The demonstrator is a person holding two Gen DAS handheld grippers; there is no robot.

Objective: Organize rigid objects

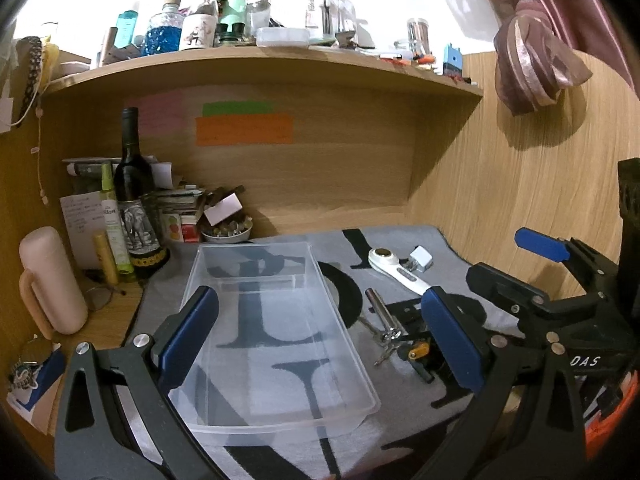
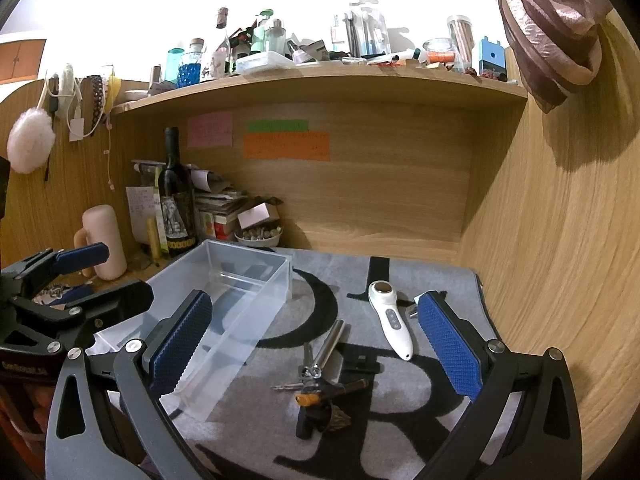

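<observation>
An empty clear plastic bin lies on the grey lettered mat; it also shows in the right wrist view. Right of it lie a white handheld device, a metal cylinder with keys, a black tool with an orange part and a small white cube. My left gripper is open over the bin's near half. My right gripper is open above the keys and black tool; it also shows in the left wrist view.
A wine bottle, a pink mug, small bottles, papers and a bowl crowd the back left corner. A shelf full of bottles and jars runs overhead. Wooden walls close the back and right. The mat covers the desk.
</observation>
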